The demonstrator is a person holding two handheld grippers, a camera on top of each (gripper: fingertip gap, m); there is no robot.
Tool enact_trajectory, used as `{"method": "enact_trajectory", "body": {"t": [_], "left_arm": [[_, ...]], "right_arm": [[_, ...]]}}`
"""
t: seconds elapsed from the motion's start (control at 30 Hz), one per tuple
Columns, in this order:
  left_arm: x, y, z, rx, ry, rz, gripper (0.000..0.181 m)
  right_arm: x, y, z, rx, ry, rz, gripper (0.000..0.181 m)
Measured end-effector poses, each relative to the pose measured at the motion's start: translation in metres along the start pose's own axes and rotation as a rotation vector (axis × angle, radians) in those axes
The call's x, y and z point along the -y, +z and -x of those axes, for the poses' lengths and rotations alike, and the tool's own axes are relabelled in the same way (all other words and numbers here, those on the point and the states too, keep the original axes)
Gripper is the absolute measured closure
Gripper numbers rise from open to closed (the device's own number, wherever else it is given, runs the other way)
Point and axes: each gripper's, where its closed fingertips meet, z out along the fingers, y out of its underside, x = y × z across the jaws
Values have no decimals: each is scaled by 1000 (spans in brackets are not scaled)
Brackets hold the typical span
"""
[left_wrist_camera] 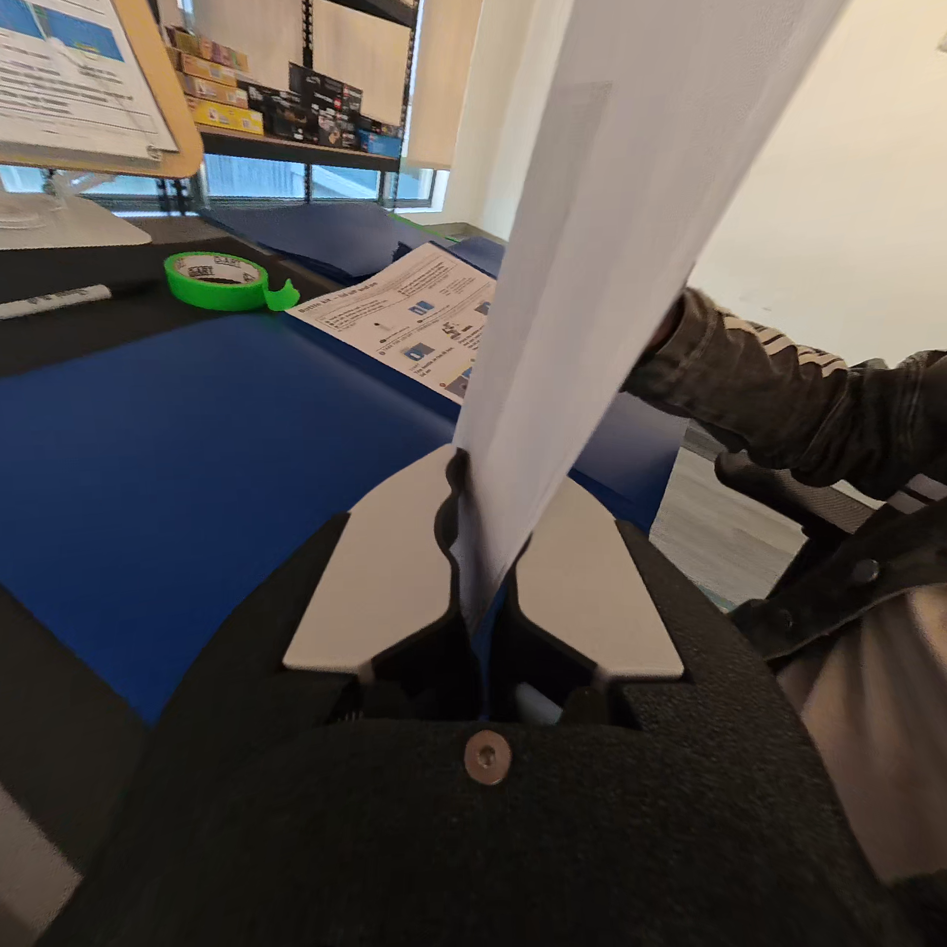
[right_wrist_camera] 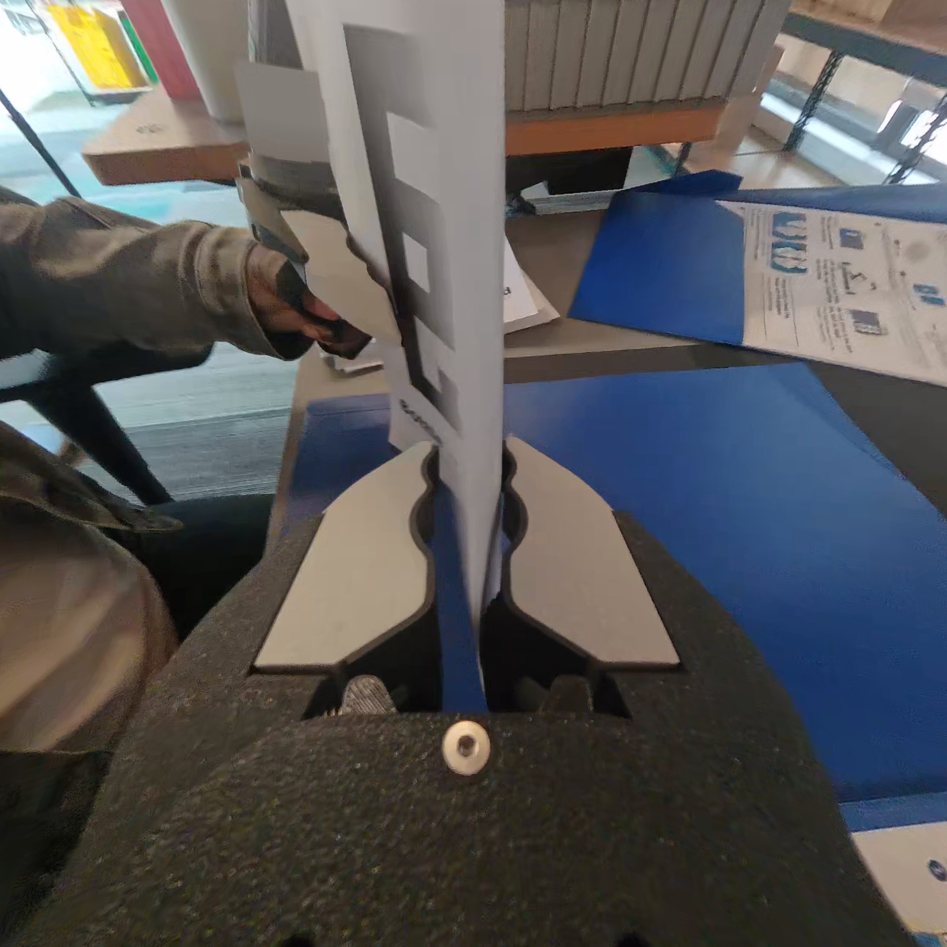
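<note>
Both grippers hold one white paper sheet (left_wrist_camera: 615, 256) upright above an open blue folder (left_wrist_camera: 205, 461) on a black table. In the left wrist view my left gripper (left_wrist_camera: 487, 492) is shut on the sheet's lower edge, and the sheet hides its right fingertip. In the right wrist view my right gripper (right_wrist_camera: 469, 456) is shut on the same sheet (right_wrist_camera: 461, 205), whose printed side has dark blocks. The left gripper (right_wrist_camera: 379, 287) pinches the sheet's far edge there, held by a hand in a dark sleeve (right_wrist_camera: 128, 282). The blue folder (right_wrist_camera: 717, 538) lies just under the right gripper.
A second blue folder (right_wrist_camera: 666, 266) with a printed sheet (right_wrist_camera: 845, 297) lies beyond; the sheet also shows in the left wrist view (left_wrist_camera: 410, 312). A green tape roll (left_wrist_camera: 220, 282), a white marker (left_wrist_camera: 51, 302) and a clipboard on a stand (left_wrist_camera: 87, 87) are at the left. Shelves of boxes (left_wrist_camera: 287, 102) stand behind. The tips of one gripper are about 7 centimetres away from the tips of the other.
</note>
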Motion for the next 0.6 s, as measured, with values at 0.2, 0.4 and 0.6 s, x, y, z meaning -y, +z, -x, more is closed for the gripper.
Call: {"method": "enact_trajectory", "body": {"t": [0.2, 0.4, 0.6], "left_arm": [[-7, 2, 9, 52, 80, 48, 179], [28, 6, 18, 114, 136, 33, 147], [-4, 33, 28, 71, 282, 421, 119]], "right_arm": [[-5, 1, -8, -57, -96, 19, 171], [20, -28, -35, -136, -118, -3, 181], [54, -143, -87, -200, 135, -154, 181]]}}
